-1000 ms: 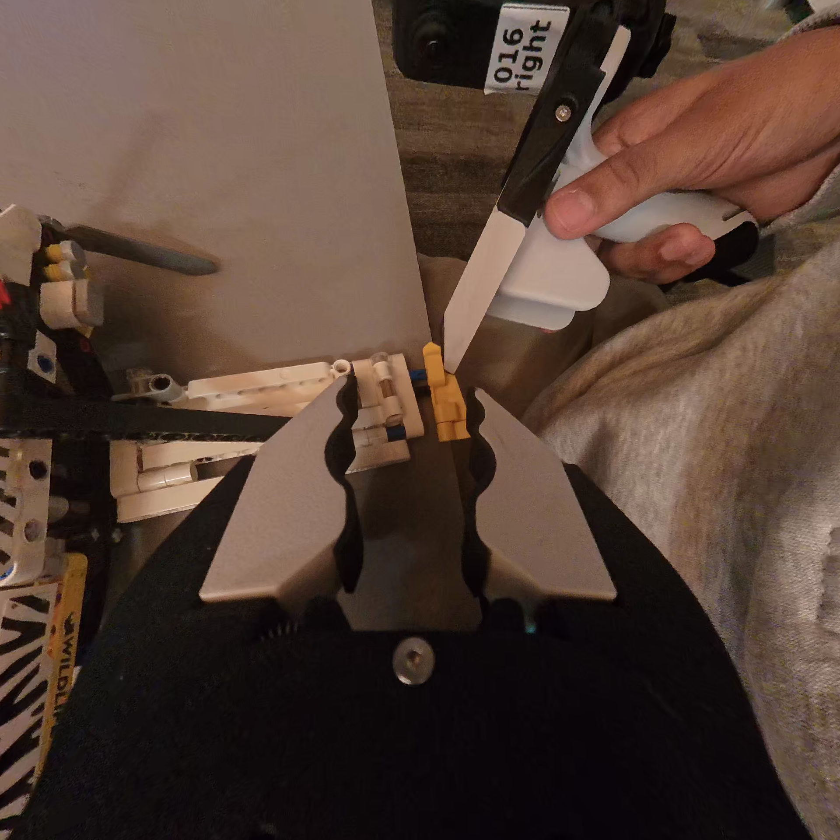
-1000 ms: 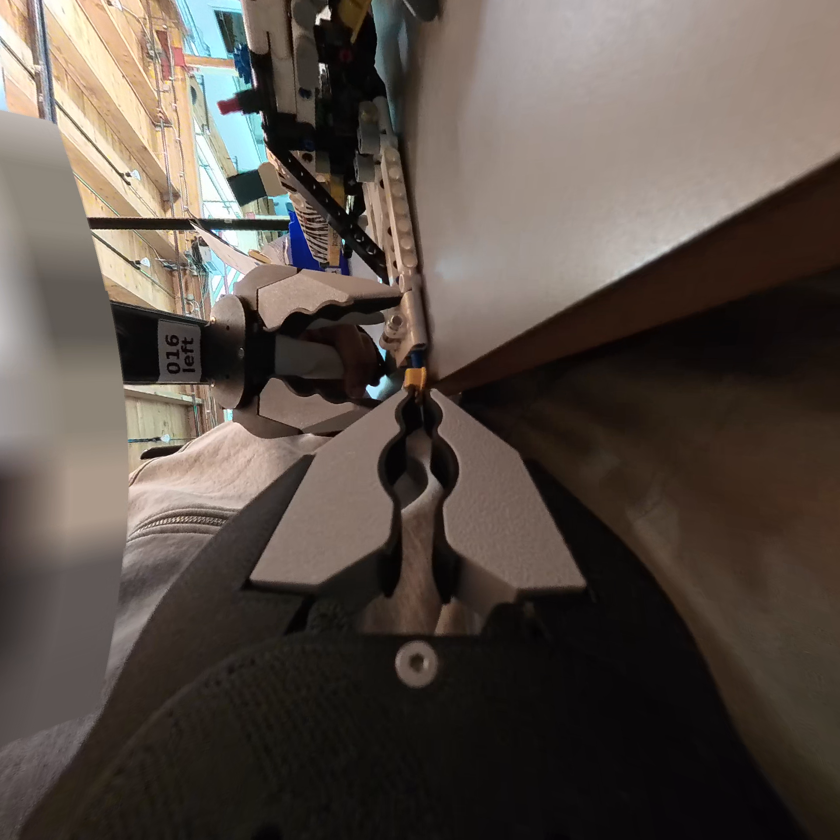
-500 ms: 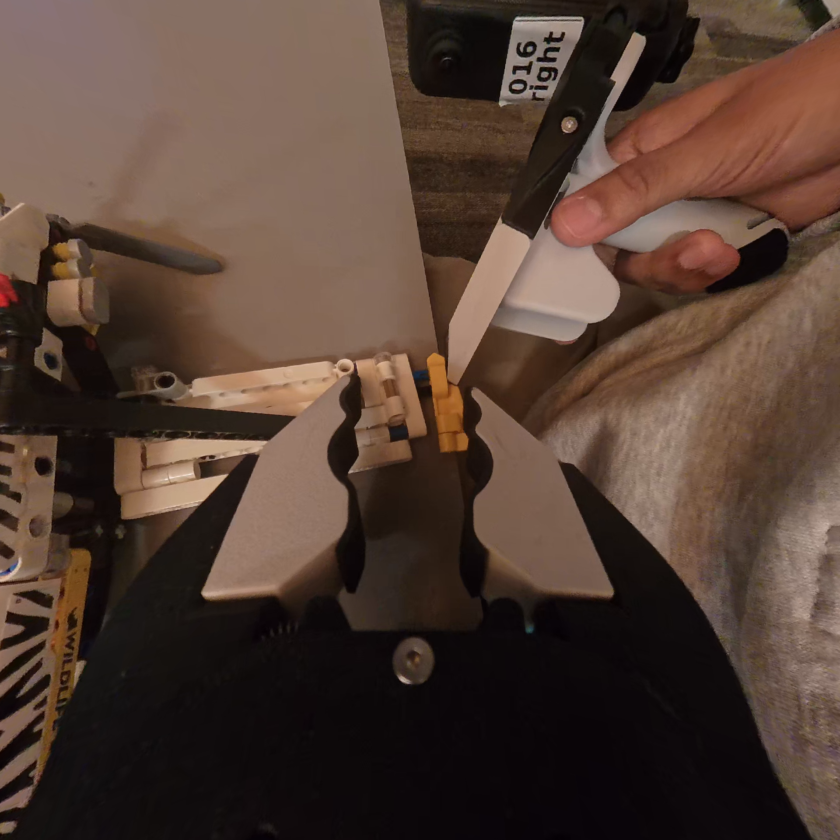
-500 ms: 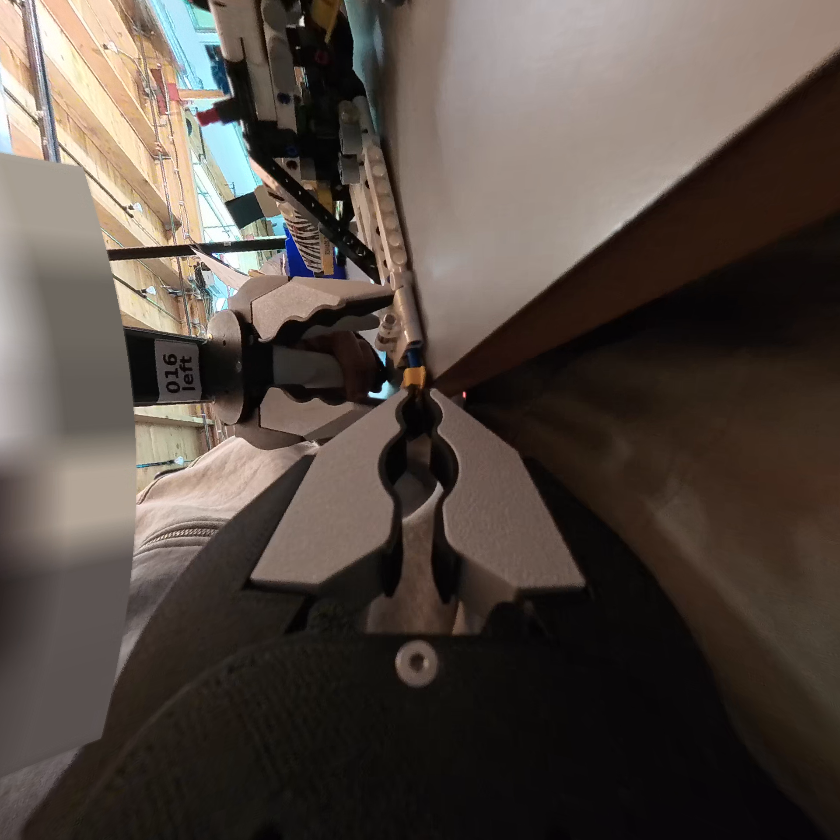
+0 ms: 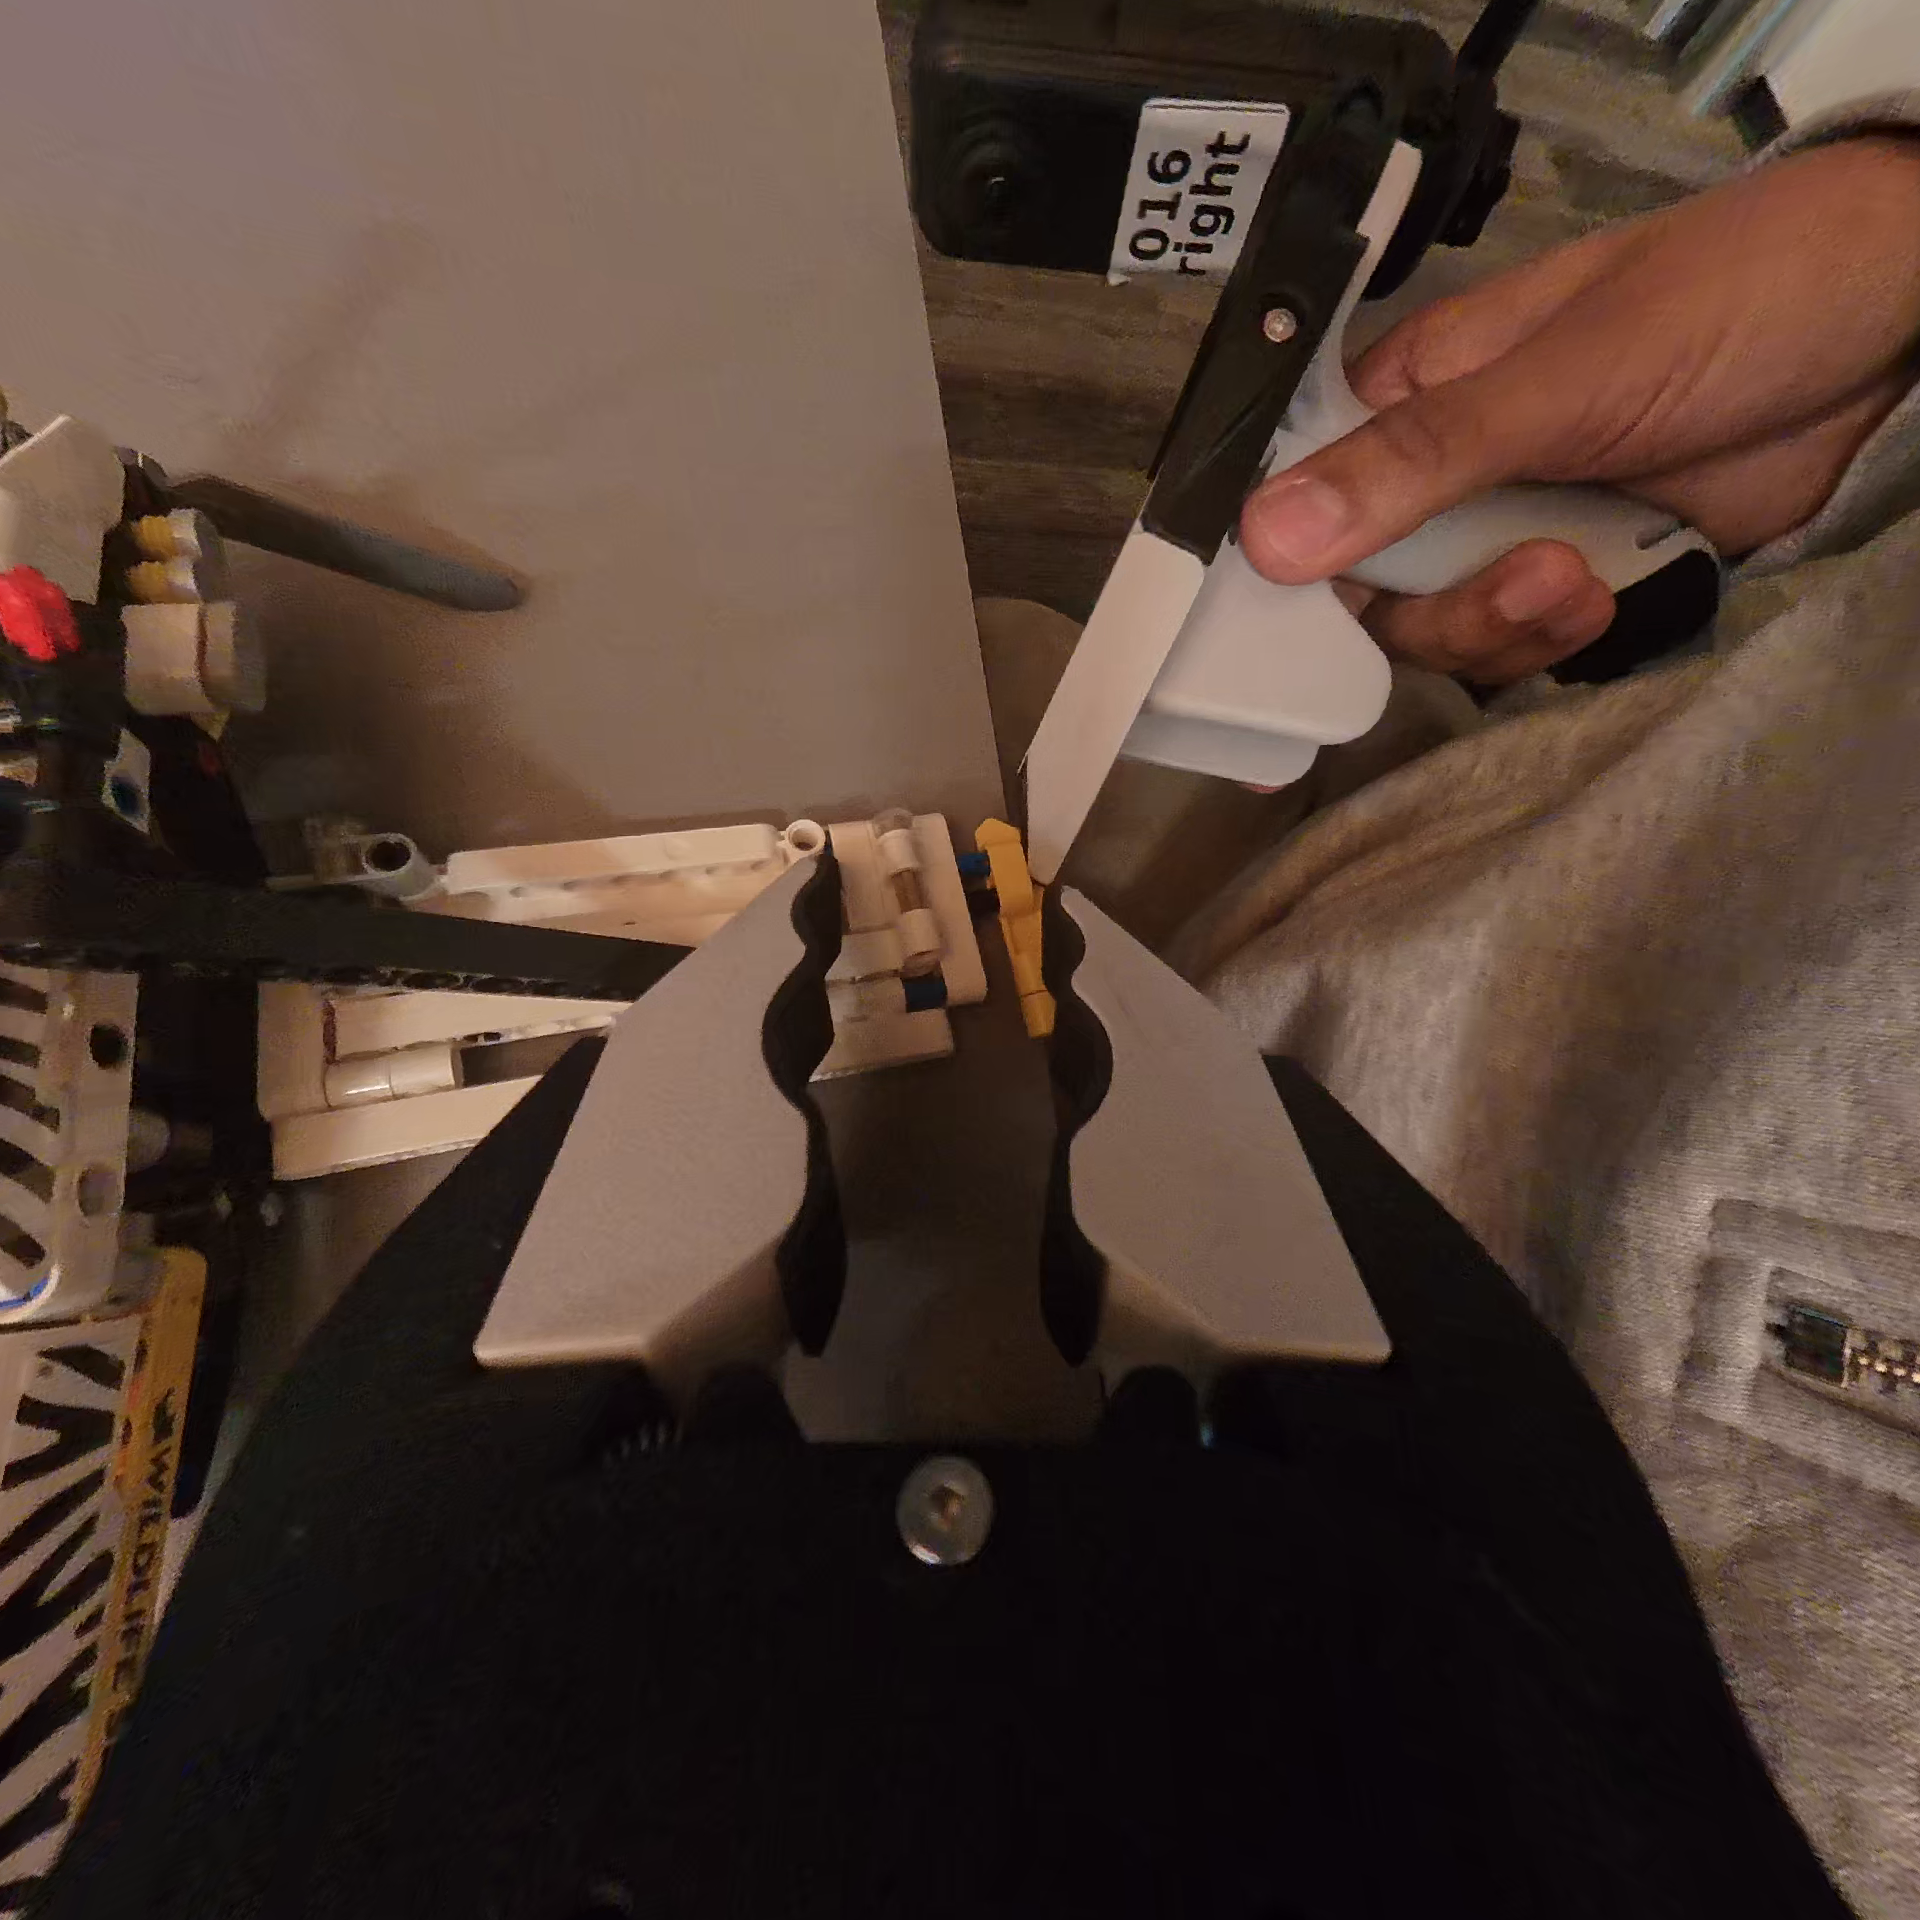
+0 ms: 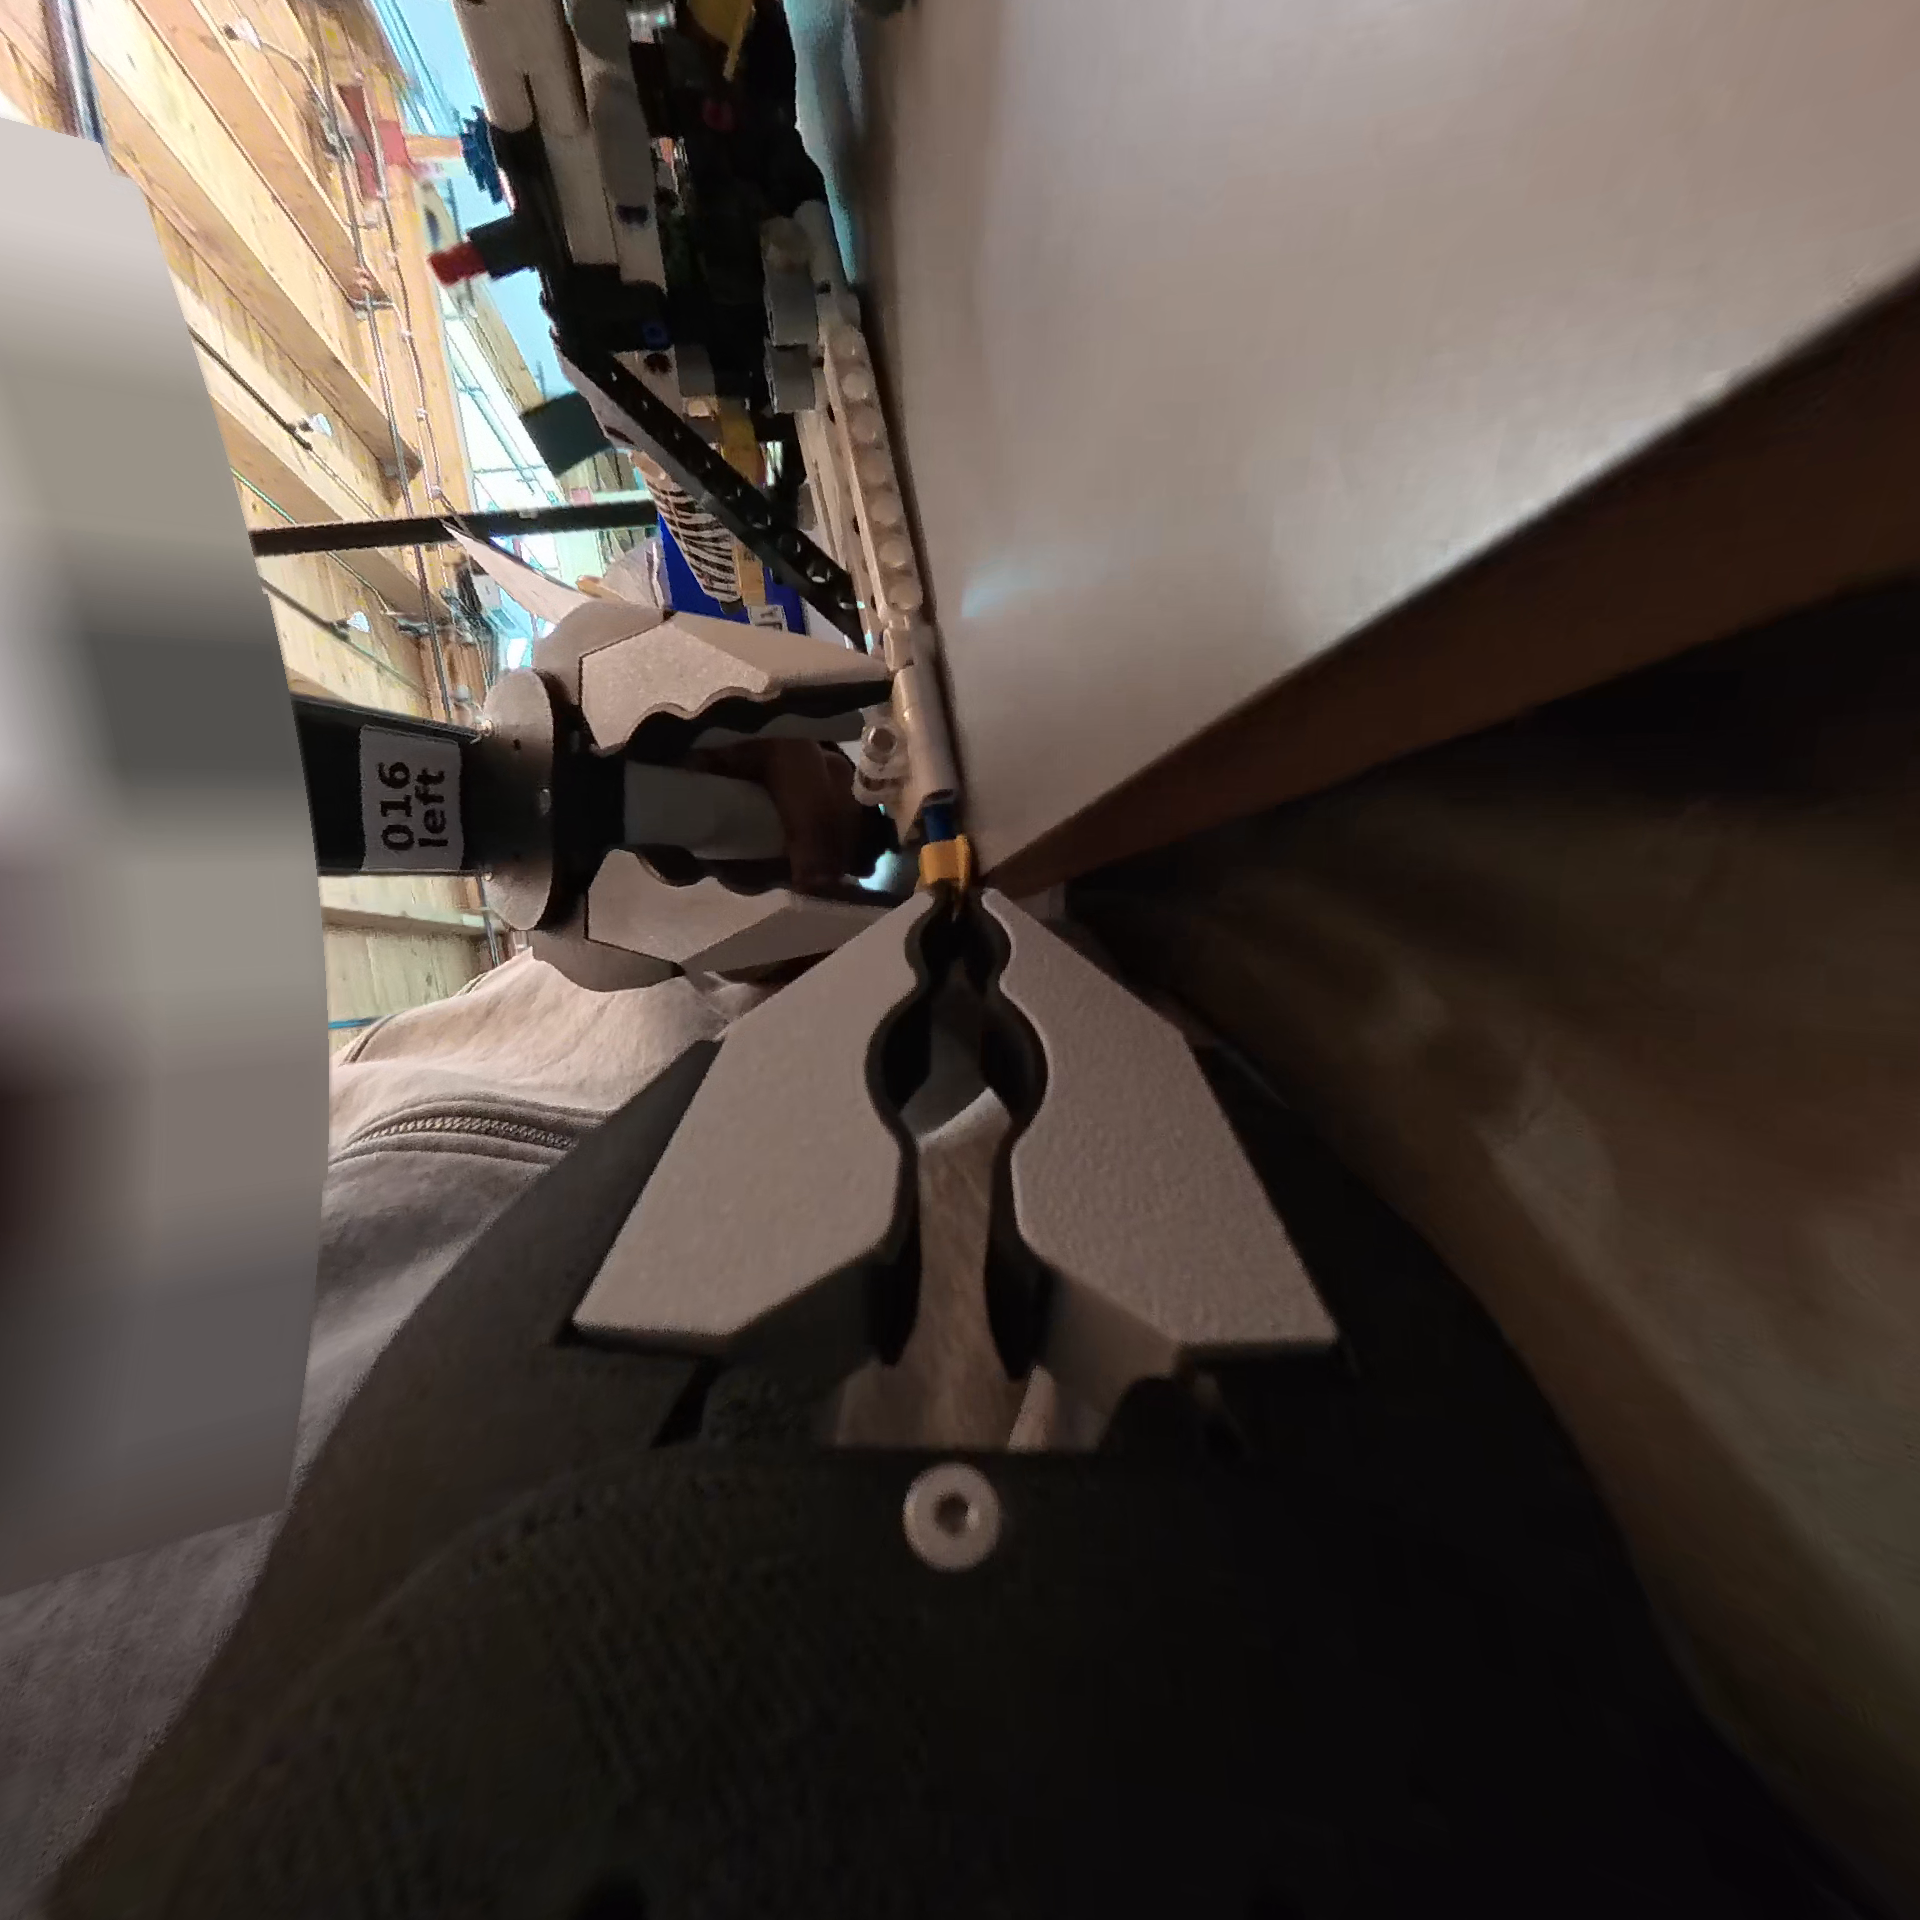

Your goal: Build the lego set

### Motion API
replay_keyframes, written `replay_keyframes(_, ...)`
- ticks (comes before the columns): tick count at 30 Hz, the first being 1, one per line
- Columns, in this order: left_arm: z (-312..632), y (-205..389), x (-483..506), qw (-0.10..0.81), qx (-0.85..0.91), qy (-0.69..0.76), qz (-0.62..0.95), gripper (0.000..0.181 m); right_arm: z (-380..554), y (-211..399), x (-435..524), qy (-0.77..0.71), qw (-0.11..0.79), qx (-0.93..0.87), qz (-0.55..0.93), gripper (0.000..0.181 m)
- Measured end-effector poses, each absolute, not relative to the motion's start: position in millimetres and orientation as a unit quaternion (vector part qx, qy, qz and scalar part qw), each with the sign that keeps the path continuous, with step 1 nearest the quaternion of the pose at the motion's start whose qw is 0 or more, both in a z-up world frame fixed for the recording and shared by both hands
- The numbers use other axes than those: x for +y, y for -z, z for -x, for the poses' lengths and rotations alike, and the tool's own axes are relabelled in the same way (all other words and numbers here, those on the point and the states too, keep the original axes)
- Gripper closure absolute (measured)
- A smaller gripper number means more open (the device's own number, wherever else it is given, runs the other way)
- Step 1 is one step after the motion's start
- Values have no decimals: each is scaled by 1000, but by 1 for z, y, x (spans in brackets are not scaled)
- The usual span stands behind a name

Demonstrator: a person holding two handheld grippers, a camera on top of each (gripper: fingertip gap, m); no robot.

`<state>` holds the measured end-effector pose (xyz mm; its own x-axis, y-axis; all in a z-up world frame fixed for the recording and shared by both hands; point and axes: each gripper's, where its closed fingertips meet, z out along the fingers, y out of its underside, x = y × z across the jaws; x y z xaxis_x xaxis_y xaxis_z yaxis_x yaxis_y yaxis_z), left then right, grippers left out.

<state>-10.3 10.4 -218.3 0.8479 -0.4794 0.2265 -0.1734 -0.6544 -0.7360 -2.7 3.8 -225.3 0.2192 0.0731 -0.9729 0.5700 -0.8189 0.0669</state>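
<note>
Right claw [image 6: 961, 906] pinched shut on yellow connector [image 5: 1020, 914] at bench [image 5: 520, 364] edge, pushing toward blue pin [image 5: 974, 861] on white lego frame [image 5: 623, 894]. Left claw [image 5: 940, 940] open, straddling frame end, not gripping. Best: brace frame, press straight along pin, no twist.

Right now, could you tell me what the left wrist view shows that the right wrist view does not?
Only the left wrist view shows the hand holding the right gripper, and the zebra-striped panels of the lego model. Only the right wrist view shows the wooden wall and the brown table edge. Both show the yellow piece at the model's end, the right gripper's tips on it, and the open left gripper.
</note>
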Motion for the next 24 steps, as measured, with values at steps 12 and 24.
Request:
replay_keyframes(12,9,217,9,368,174,234,883,143,4,226,4,602,189,210,-747,181)
replay_keyframes(24,11,219,11,371,173,212,887,148,5,227,3,562,240,224,-760,181)
